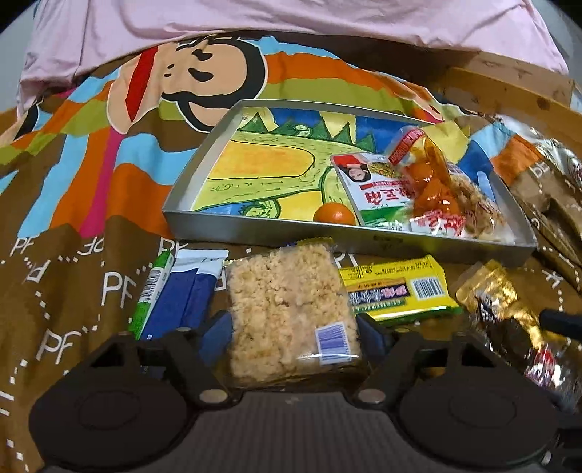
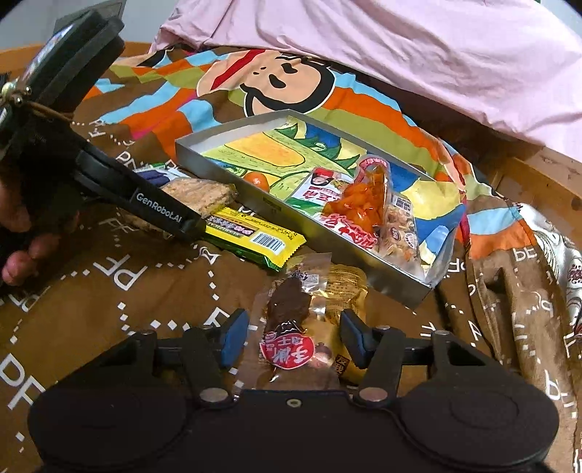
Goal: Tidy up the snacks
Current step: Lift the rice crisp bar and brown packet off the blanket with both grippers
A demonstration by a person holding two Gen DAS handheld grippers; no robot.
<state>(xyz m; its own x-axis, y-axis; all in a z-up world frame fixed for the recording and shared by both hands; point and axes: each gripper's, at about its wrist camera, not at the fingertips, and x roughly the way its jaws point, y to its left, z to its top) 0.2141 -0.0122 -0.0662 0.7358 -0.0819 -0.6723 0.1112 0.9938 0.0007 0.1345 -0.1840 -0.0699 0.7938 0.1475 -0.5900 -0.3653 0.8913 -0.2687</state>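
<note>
My left gripper (image 1: 294, 329) has both blue pads against the sides of a clear-wrapped rice crisp cake (image 1: 287, 305) lying on the cloth in front of the metal tray (image 1: 254, 233). In the right wrist view my right gripper (image 2: 294, 338) straddles a dark meat snack packet (image 2: 287, 327) with a red label, lying on a gold packet (image 2: 345, 287). Its right pad touches the gold wrapper and its left pad stands just clear. The tray (image 2: 291, 218) holds an orange (image 1: 334, 214), a red-and-white packet (image 1: 371, 182) and a bag of orange pieces (image 1: 425, 174).
A yellow-green bar (image 1: 396, 291) lies right of the cake, with blue sachets (image 1: 189, 287) and a green stick (image 1: 152, 291) to its left. A patterned cloth (image 1: 91, 276) covers the surface, pink fabric (image 1: 291, 18) lies behind and a wooden edge (image 2: 538, 174) shows at right.
</note>
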